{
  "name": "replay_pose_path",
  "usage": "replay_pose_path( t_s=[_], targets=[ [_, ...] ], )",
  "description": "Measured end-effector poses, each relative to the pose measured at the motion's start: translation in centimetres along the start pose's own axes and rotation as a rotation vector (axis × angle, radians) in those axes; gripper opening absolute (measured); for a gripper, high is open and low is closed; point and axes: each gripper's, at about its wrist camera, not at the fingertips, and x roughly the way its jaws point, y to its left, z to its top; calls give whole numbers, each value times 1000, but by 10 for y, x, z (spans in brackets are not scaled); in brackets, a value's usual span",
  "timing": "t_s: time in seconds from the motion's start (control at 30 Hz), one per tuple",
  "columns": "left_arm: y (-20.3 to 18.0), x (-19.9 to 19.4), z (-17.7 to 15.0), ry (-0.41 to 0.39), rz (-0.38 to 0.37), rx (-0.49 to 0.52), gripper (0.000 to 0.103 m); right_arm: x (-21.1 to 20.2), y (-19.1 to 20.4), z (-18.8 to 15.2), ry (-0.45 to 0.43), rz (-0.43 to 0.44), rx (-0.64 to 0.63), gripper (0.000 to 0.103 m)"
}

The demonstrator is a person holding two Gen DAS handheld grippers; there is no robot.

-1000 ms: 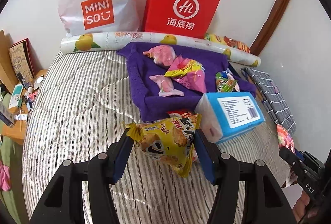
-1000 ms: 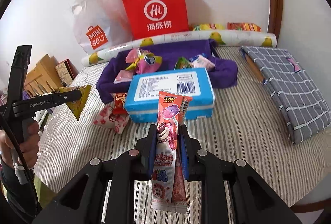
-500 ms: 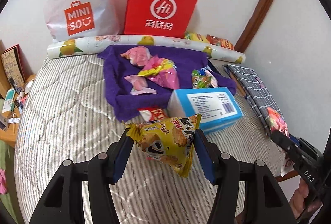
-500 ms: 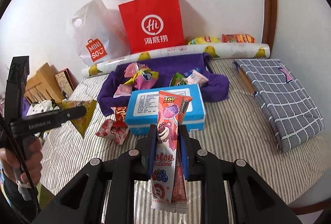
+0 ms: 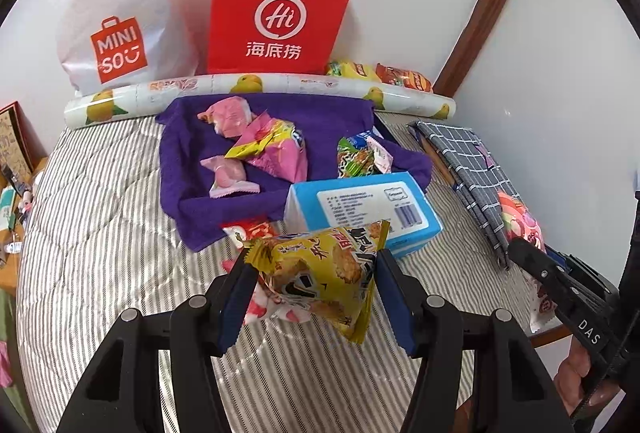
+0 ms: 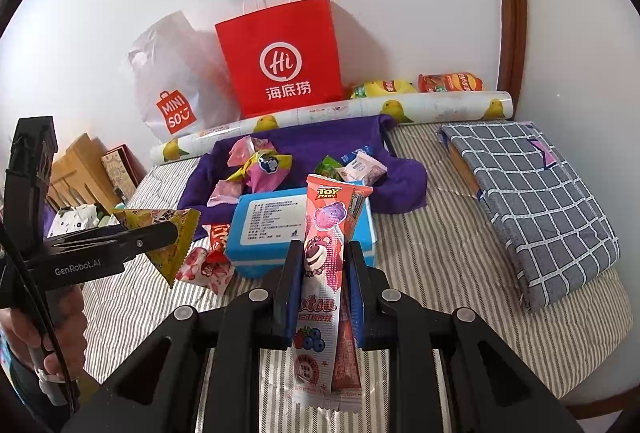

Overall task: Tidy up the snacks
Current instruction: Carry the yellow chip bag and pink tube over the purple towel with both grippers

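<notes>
Red paper bag (image 5: 280,13), white plastic bag (image 5: 120,13) — purple towel (image 5: 328,113), checked cloth (image 6: 540,201)

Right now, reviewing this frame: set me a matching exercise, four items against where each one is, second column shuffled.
Items:
1. yellow biscuit packet
2. pink Toy Story stick packet
3. blue tissue pack
4. red paper bag

Places:
A. standing against the wall behind the patterned roll
B. lying on the striped mattress at the purple towel's near edge
C. clamped in the right gripper
D. clamped in the left gripper

Pairs: 1-D, 2-C, 3-B, 4-A
</notes>
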Motion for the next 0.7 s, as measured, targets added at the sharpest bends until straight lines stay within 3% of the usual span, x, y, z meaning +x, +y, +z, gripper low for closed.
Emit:
replay_pose_path(
  t_s=[0.3,0.7],
  targets=[
    [-8,8,16,-6,-5,3,57,8,-6,19,-17,5,-2,21],
    [9,19,40,-14,12,-20,57,34,-10,39,-15,7,-11,21]
  ],
)
